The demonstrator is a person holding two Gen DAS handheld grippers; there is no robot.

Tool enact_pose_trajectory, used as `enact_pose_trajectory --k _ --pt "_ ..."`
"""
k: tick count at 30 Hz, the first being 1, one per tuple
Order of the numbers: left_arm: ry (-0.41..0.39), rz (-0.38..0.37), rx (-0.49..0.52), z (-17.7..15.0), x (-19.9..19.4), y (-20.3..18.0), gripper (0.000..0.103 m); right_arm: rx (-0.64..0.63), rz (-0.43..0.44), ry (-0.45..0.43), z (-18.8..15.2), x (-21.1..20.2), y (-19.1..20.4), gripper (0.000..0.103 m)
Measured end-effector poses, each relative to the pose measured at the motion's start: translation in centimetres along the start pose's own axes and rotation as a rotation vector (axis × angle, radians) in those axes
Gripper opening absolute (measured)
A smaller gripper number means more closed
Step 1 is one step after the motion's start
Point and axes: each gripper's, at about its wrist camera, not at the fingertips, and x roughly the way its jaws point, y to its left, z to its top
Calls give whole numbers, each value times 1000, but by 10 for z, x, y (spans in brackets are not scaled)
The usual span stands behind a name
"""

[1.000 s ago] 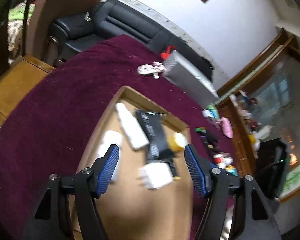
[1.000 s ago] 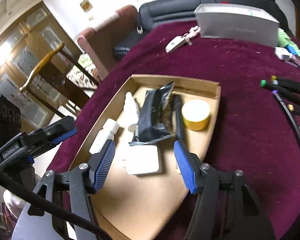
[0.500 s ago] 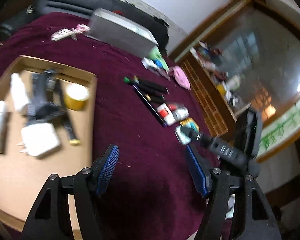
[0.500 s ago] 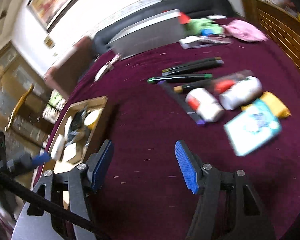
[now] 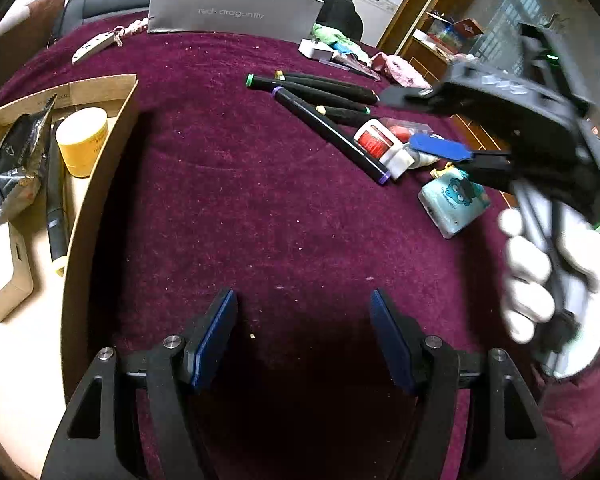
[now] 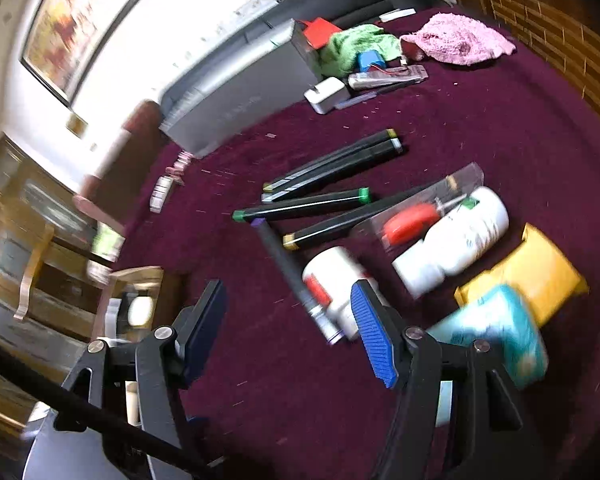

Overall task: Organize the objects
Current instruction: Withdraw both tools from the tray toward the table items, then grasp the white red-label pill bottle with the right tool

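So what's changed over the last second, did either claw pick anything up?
No. Both claws swung away from the open cardboard tray toward the loose black markers and white bottles on the maroon cloth. The left claw and right claw are open and empty. The tray's contents and the scattered items lie as before.

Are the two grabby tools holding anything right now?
No. The left tool is open over bare purple cloth, and the right tool is open too, with nothing between its pads. The markers and bottles lie untouched.
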Motion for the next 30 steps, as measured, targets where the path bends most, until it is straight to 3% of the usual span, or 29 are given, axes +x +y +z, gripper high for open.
enact_pose_trajectory --k 2,4,7,8,9,12,13,15,17,19,21,23,28,29,30 --pt "-7 11 14 -1 1 -1 62 -14 -41 24 2 11 -3 63" --pt "-19 19 38 -3 2 -5 69 -34 -95 38 1 20 -4 62" --pt "-40 18 81 -8 5 -15 89 -52 -149 62 -4 30 -8 39" --pt "-43 15 100 -9 7 -19 100 -56 -162 73 -6 33 -9 37" --pt "-41 19 122 -11 10 -24 101 -66 -169 61 -7 32 -8 37" --pt "-14 99 199 -15 15 -37 101 -80 -200 49 -8 30 -7 34" --pt "2 94 193 -13 14 -37 101 -81 -202 52 -8 29 -7 32" --pt "18 5 91 0 7 -25 95 -78 -200 62 -11 24 -10 32" --pt "-20 -9 10 17 -2 -12 95 -61 -192 58 -19 13 -16 32" --pt "-64 61 -17 40 -5 -7 95 -41 -170 57 -28 7 -21 32" --pt "-89 79 -35 59 -1 -11 95 -25 -129 38 -37 -1 -26 32" --pt "-95 90 -44 75 9 -17 95 -19 -96 20 -43 -5 -29 32" --pt "-79 198 12 111 58 -39 93 4 -38 4 -45 -8 -36 32" --pt "-69 224 30 114 68 -42 87 4 -34 2 -46 -9 -36 32" --pt "-48 247 44 117 78 -45 73 3 -34 0 -46 -9 -36 32"
